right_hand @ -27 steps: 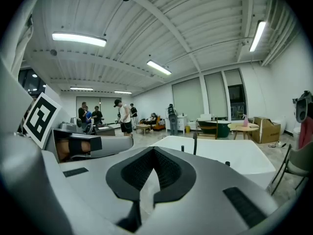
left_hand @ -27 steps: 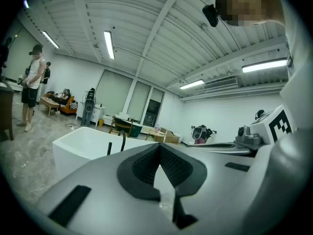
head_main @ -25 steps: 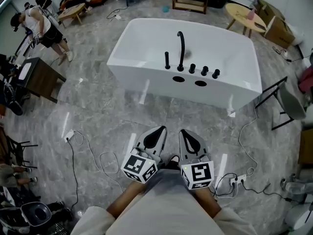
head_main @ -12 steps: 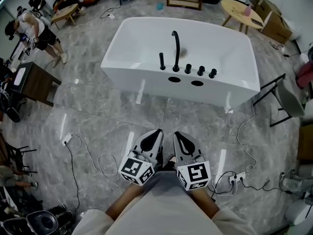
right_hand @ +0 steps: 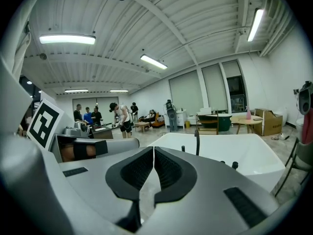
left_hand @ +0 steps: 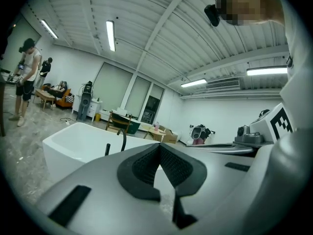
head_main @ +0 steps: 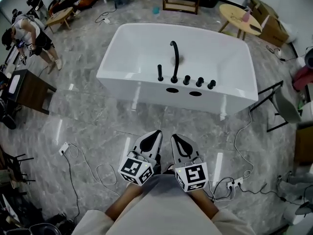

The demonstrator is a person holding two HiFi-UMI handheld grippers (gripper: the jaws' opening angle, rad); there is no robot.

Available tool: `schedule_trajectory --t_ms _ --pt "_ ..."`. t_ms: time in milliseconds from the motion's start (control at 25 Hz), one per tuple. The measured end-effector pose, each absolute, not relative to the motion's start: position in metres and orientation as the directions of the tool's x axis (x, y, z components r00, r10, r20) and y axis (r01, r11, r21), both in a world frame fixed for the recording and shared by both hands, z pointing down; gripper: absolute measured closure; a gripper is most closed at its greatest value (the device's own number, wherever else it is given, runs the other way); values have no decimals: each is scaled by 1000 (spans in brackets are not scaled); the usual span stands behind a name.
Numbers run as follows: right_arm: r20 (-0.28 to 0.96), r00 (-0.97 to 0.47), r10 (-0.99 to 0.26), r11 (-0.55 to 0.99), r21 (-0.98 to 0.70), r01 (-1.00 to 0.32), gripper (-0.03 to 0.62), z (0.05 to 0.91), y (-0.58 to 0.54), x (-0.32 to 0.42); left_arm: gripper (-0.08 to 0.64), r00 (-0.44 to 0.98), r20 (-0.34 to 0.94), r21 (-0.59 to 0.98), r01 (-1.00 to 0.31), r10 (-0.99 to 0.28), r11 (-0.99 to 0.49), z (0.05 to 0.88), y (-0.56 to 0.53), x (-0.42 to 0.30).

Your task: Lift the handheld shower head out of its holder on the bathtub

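On bathtub (head_main: 128, 78) rim: 1 shower head (head_main: 160, 72) | 1 spout (head_main: 174, 58) | 3 knobs (head_main: 199, 82)

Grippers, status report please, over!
Left gripper, right gripper: jaws shut, empty. Slim black shower head upright on white bathtub rim. White power strip on grey floor.

Round wooden table (head_main: 234, 11) (pink bottle (head_main: 246, 15) on it), white floor power strip (head_main: 64, 148).

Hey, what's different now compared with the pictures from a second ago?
The bathtub has slid a little lower and leftward in the head view, so the person seems to have stepped closer. Nothing was grasped or released. The left gripper and right gripper stay shut, empty, side by side; the shower head still stands in its holder.
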State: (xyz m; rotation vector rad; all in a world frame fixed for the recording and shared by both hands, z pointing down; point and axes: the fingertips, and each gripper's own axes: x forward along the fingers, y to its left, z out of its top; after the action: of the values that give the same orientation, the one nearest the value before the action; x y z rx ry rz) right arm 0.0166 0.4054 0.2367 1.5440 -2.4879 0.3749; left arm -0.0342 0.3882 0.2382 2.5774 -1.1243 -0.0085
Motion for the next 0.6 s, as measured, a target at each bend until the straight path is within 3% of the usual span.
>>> schedule_trajectory --t_ms 600 --pt "324 -375 -869 366 -91 -926 572 230 301 -22 555 734 88 281 -667 -673 -690 219 281 -71"
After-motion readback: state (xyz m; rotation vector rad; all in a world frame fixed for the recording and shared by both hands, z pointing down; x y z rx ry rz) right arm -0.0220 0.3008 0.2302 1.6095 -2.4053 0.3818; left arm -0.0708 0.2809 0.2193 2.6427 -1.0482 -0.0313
